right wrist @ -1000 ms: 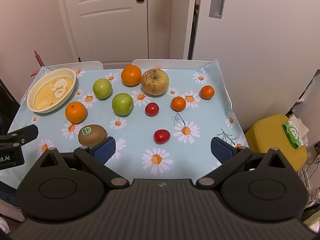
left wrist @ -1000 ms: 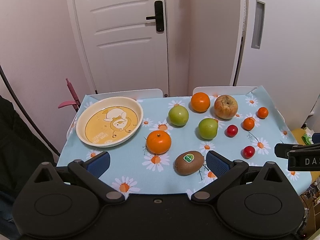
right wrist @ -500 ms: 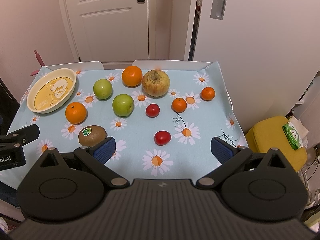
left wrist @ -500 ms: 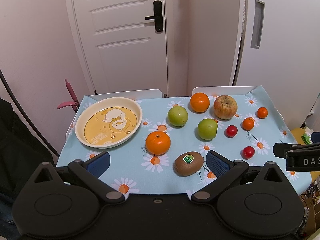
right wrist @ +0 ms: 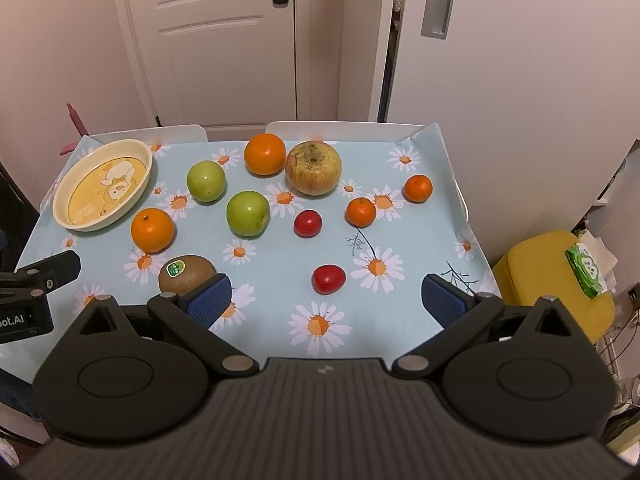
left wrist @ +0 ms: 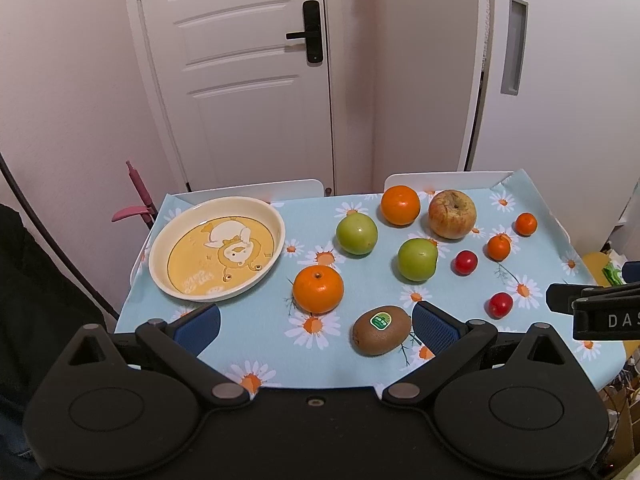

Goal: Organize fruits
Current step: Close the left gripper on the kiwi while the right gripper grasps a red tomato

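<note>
Both tongs are hanging just off the table's near edge with their blue pads spread wide and nothing between them: the left gripper is facing the middle of that edge, the right gripper is nearer the near right corner. I take it they are waiting up here so the whole spread is in sight before a first pick.

The daisy-print tablecloth is covering the whole table. The cream plate with a cartoon print is sitting bare at the far left corner, probably as the place the fruit is meant to go. Along the far edge a blemished apple is touching a large orange. Two green apples are lying mid-table, another orange just right of the plate, and the stickered kiwi close to the near edge. Two small tangerines are sitting toward the right edge, and two cherry tomatoes are lying loose near them.

The right gripper's left finger is cutting off part of the kiwi. Both gripper bodies are hiding the near edge. Only a strip of dark clothing is showing of the person.
</note>
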A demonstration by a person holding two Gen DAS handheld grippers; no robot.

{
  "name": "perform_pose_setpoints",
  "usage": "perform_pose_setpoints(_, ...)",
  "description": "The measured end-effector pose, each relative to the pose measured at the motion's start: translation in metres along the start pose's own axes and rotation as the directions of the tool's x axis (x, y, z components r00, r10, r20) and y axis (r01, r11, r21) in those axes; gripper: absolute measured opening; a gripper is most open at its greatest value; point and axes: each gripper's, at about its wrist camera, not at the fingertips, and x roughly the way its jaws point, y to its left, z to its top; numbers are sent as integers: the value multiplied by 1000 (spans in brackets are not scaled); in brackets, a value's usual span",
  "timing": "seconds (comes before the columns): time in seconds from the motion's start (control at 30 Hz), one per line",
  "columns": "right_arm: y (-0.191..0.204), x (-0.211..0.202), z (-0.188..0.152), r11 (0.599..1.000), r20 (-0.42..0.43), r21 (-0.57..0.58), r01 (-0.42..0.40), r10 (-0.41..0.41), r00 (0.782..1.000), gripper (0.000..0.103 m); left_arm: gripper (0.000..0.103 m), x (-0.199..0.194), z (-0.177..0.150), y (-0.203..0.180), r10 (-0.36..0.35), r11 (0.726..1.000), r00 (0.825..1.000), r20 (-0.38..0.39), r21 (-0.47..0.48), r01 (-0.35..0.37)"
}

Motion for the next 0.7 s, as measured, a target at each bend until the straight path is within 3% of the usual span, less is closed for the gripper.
perform_pose_setpoints(0.33,-8,22,-13,1000,11,-9,-5,5,1000,103,103,26,1,-6,-54,997,999,-2,52,54)
perform_pose_setpoints(0.7,-30,86,-28,975,-32,-194,-109,105,994,103,103,85,-12,-50,14,999,994,-112,-37,-19)
